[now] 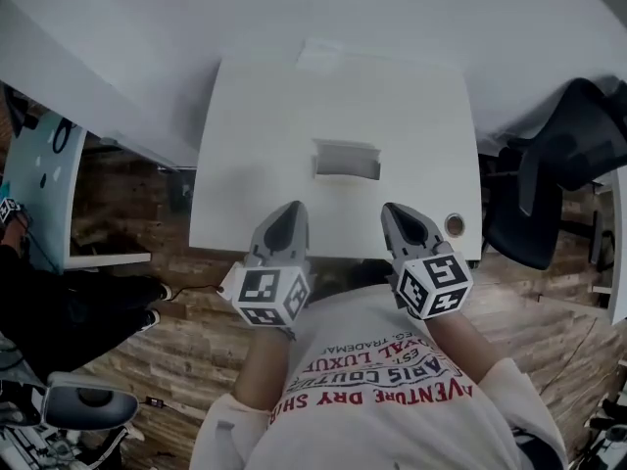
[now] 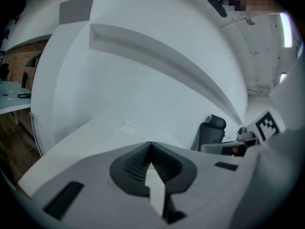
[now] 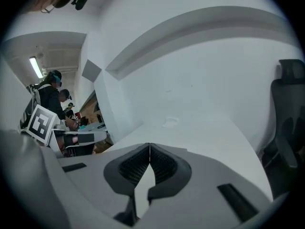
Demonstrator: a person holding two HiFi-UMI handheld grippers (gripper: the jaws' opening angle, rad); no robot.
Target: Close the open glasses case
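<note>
The open glasses case point(image 1: 346, 160), pale grey with its lid raised, sits in the middle of the white table point(image 1: 245, 145). My left gripper point(image 1: 291, 209) is shut and empty, hovering at the table's near edge, below and left of the case. The right gripper point(image 1: 397, 211) is also shut and empty, at the near edge below and right of the case. In the left gripper view the jaws point(image 2: 151, 144) meet at their tips. The right gripper point(image 3: 149, 146) shows the same. Each gripper view shows a small pale shape point(image 2: 127, 126) point(image 3: 170, 121) on the tabletop; I cannot tell what it is.
A flat white sheet point(image 1: 320, 52) lies at the table's far edge. A round cable hole point(image 1: 455, 225) is at the near right corner. A black office chair point(image 1: 558, 164) stands right of the table. A person's dark-clad legs point(image 1: 59, 306) and another desk point(image 1: 39, 179) are on the left.
</note>
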